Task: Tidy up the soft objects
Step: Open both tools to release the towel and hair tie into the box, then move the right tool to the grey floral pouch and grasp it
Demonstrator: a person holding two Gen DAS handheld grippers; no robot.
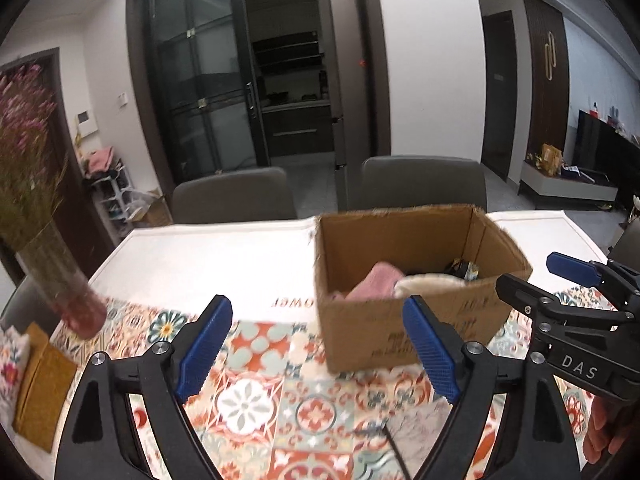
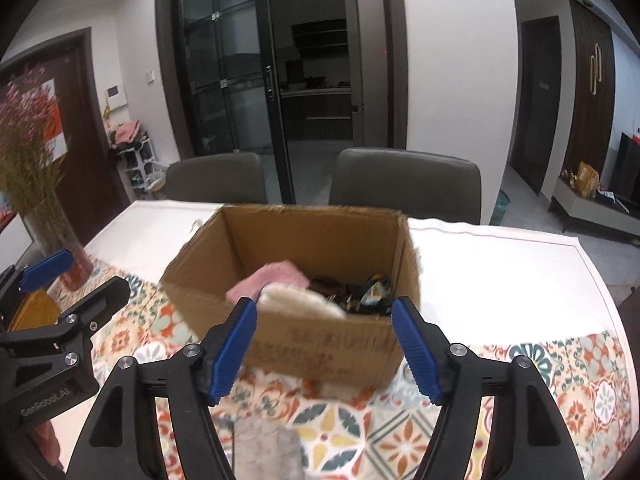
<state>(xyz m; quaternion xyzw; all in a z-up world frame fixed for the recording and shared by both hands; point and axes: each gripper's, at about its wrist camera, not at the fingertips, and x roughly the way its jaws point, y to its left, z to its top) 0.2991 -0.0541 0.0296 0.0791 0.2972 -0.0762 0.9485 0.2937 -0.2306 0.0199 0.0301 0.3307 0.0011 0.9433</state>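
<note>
On the tabletop (image 2: pixel 500 280), in the cardboard box (image 2: pixel 320 344), lie a pink cloth (image 2: pixel 272 276) and cream cloth (image 2: pixel 296 300); our left gripper (image 1: pixel 318 354) and right gripper (image 2: pixel 324 350) hover before it, fingers released, empty.

The cardboard box (image 2: pixel 320 344) is matt brown corrugated board with ragged, fuzzy cut edges, and it holds a fluffy pink cloth (image 2: pixel 268 280) and a woolly cream cloth (image 2: pixel 300 300). The tablecloth (image 1: pixel 280 392) looks smooth and faintly shiny with a printed tile pattern. Both grippers are matt black plastic with silvery metal pins and ribbed blue pads (image 1: pixel 204 348).
</note>
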